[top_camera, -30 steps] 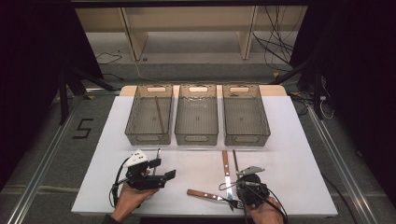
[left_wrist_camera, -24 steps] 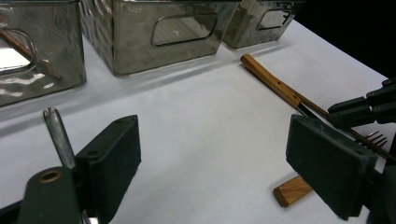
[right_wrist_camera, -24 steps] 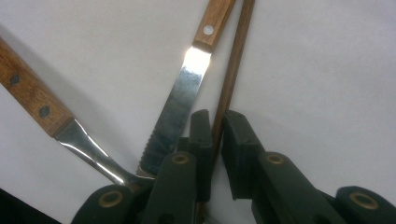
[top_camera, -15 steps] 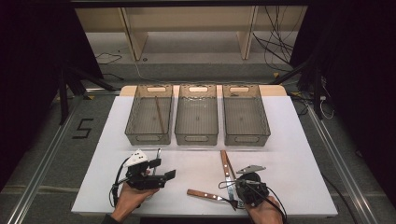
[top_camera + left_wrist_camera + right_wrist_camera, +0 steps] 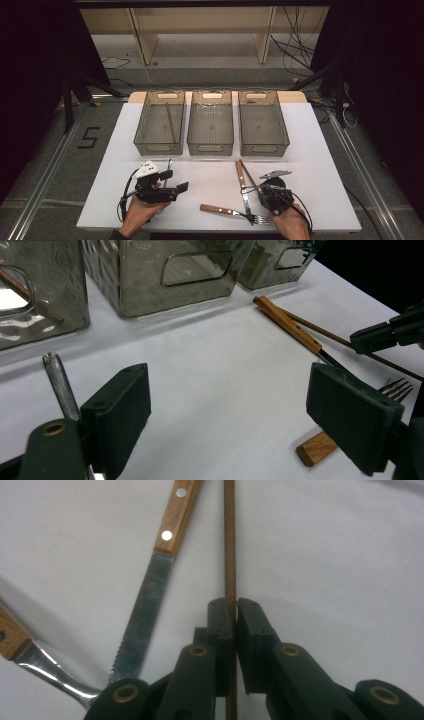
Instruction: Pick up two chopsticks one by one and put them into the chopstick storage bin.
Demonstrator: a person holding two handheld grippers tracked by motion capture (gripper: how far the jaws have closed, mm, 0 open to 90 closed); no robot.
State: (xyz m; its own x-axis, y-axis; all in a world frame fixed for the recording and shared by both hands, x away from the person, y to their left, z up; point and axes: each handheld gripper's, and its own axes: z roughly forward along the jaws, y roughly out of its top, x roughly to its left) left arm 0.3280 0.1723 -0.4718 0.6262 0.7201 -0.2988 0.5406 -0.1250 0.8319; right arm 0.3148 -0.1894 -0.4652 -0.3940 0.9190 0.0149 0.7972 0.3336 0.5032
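Covering most of the high view, white table [image 5: 210,165] carries three clear plastic bins in a row at its far side: left bin [image 5: 159,122] with one brown chopstick [image 5: 171,122] lying inside, middle bin [image 5: 210,122] and right bin [image 5: 262,122] just beside each other. Nearer the person, left gripper [image 5: 172,184] sits in the left hand [image 5: 142,210] at the near left of the table, jaws spread wide with nothing between them; left gripper view shows both black pads far apart over bare tabletop, and a metal utensil handle [image 5: 59,385] lies on the table just beside the left pad, type cannot be told. Right gripper [image 5: 234,612] is held in the right hand [image 5: 289,222] at the near right, jaws pressed onto a thin brown chopstick [image 5: 230,540], pinching it near one end; the stick runs straight out between the pads and lies low over the table. Just beside that stick lies a serrated knife [image 5: 150,595] with a riveted wooden handle, near but apart from it. Wooden-handled fork [image 5: 231,212] lies near the table's front edge, tines toward the right gripper, its neck just beside the knife blade tip.
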